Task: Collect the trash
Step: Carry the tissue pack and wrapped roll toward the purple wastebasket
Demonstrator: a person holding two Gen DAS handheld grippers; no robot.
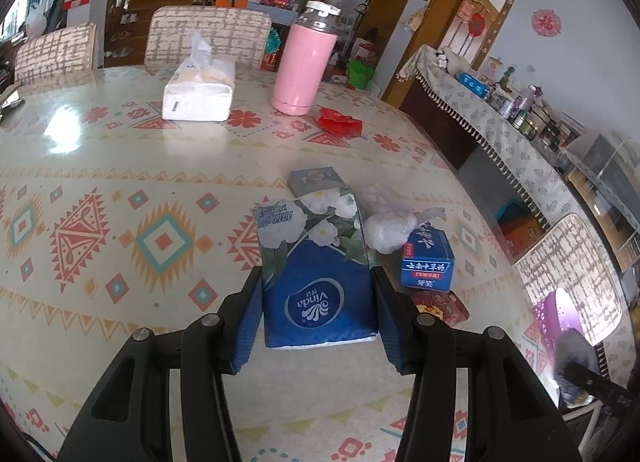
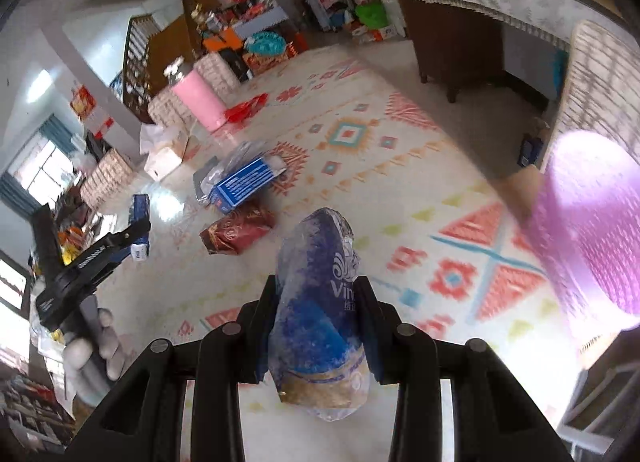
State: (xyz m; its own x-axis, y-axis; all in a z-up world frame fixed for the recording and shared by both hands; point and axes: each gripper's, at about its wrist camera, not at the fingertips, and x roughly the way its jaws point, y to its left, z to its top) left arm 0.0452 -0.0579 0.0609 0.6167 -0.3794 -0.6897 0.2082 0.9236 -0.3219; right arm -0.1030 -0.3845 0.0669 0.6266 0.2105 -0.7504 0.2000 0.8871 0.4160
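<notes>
My left gripper [image 1: 316,314] is shut on a blue Vinda tissue pack [image 1: 320,262] with white flowers printed on it, and the pack's far end rests on the patterned table [image 1: 120,166]. My right gripper [image 2: 316,302] is shut on a crumpled blue Vinda plastic wrapper [image 2: 320,326], held above the table. Loose trash lies past the pack: a crumpled clear bag [image 1: 386,230], a blue carton [image 1: 427,258], a dark red packet [image 1: 440,306] and a red wrapper [image 1: 339,120]. The right wrist view shows the left gripper [image 2: 132,234] at the left, held by a gloved hand [image 2: 92,350].
A pink flask [image 1: 304,62] and a white tissue pack [image 1: 199,90] stand at the table's far side, with chairs [image 1: 208,34] behind them. A purple bin [image 2: 592,230] sits off the table's right edge beside another chair [image 1: 568,270]. A cluttered sideboard [image 1: 500,122] lines the right wall.
</notes>
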